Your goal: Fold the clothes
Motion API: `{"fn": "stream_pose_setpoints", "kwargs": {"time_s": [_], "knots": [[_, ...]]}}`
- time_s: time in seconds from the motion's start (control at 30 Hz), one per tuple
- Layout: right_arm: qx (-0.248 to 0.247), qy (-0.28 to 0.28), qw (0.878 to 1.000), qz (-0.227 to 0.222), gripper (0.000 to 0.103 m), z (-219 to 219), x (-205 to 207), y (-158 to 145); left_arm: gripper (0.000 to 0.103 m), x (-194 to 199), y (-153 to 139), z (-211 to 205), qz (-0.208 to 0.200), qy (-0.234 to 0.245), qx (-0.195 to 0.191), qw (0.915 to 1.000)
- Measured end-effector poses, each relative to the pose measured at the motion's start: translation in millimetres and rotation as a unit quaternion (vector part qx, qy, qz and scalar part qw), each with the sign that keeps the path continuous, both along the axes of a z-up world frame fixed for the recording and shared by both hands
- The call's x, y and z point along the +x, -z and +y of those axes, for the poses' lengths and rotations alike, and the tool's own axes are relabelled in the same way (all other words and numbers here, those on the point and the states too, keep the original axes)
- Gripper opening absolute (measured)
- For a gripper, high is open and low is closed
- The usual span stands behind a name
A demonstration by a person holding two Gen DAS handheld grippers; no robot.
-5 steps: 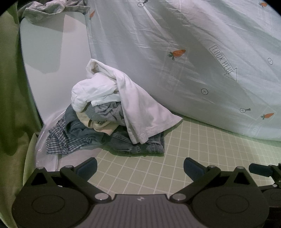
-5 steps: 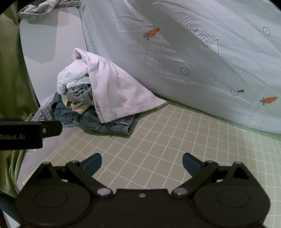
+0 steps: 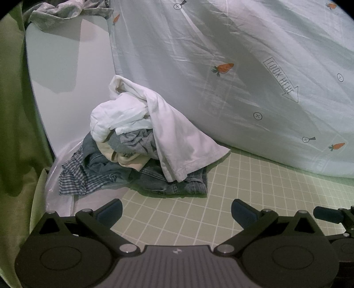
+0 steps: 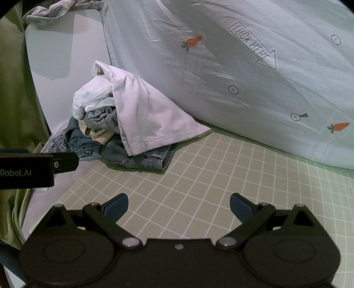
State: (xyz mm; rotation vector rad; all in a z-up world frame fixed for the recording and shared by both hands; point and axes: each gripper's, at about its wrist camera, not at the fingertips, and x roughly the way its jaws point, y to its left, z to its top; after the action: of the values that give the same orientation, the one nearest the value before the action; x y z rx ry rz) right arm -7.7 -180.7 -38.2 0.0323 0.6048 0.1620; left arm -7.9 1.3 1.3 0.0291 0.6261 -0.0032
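Note:
A heap of clothes (image 3: 141,141) lies at the far left of the green grid mat (image 3: 221,210): a white garment (image 3: 177,137) on top, grey and cream pieces under it, blue jeans (image 3: 177,183) and a checked shirt (image 3: 75,179) at the bottom. It also shows in the right wrist view (image 4: 124,130). My left gripper (image 3: 177,212) is open and empty, in front of the heap. My right gripper (image 4: 179,206) is open and empty, to the right of the left one, over bare mat (image 4: 199,177).
A pale sheet with carrot prints (image 3: 243,66) hangs behind the mat, down to its back edge. A white panel (image 3: 66,66) stands at the left with a grey garment (image 3: 66,11) on top. Green cloth (image 3: 15,110) hangs at the far left. The left gripper's body (image 4: 26,170) shows in the right wrist view.

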Motion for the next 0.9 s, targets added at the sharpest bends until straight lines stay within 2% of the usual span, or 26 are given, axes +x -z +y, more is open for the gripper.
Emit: {"fn": "stream_pose_setpoints", "kwargs": {"time_s": [0.9], "knots": [[0.003, 0.004, 1.000, 0.006, 0.099, 0.3, 1.3, 0.2, 0.103, 0.2, 1.9, 0.5, -0.001, 0.003, 0.002, 1.0000]]}}
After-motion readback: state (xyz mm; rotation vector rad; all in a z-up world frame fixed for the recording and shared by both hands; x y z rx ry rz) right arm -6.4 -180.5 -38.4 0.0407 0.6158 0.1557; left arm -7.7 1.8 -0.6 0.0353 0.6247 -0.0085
